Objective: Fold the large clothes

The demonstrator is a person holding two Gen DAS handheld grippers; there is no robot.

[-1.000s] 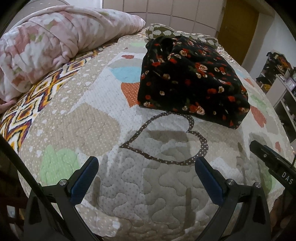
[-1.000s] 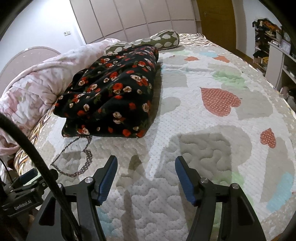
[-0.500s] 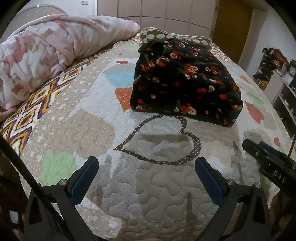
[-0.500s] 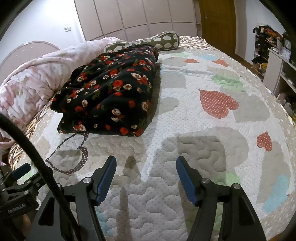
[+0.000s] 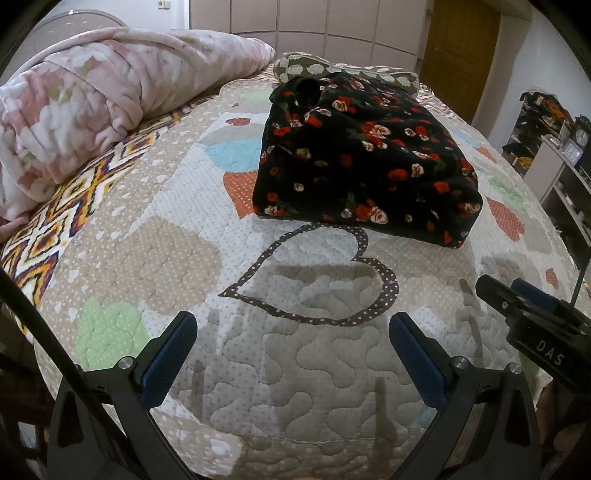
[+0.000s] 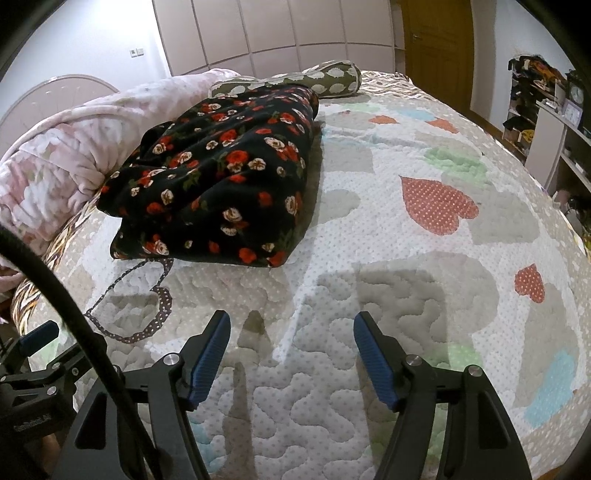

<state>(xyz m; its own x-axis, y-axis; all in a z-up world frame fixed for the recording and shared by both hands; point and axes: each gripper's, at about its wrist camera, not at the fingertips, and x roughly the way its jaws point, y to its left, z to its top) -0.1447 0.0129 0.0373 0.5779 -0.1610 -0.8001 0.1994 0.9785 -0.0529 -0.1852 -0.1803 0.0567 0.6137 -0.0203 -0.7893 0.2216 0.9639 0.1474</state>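
Both grippers hang low over the near edge of the bed, apart from the garment and holding nothing. The left gripper [image 5: 293, 345] has its blue pads spread wide over bare quilt [image 5: 288, 387], and the right gripper [image 6: 291, 349] is likewise open, with only quilt between its fingers; its spread looks a touch wider than it was a second ago, though the gain is slight. In the left view the right gripper shows at the near right edge as a black body with a blue pad.

Just beyond the fingers lies a dotted brown heart outline [image 5: 314, 280] stitched into the quilt. Compared with a second ago, both views have tipped a little, so that the heart and the garment sit slightly lower and nearer in frame; the hands themselves seem to keep their place.

Further in, the black flowered garment [image 5: 365, 162] lies as a thick folded stack, its near edge touching the top of the heart outline. It keeps the same shape and position as a second ago, which suggests that the folding is finished or nearly so and the grippers have let go for good.

To the far left a rolled pink blanket [image 5: 92, 110] rests on the bed, and a green patterned pillow [image 6: 317, 79] lies just behind the garment. A wardrobe [image 6: 277, 29] stands at the far wall.
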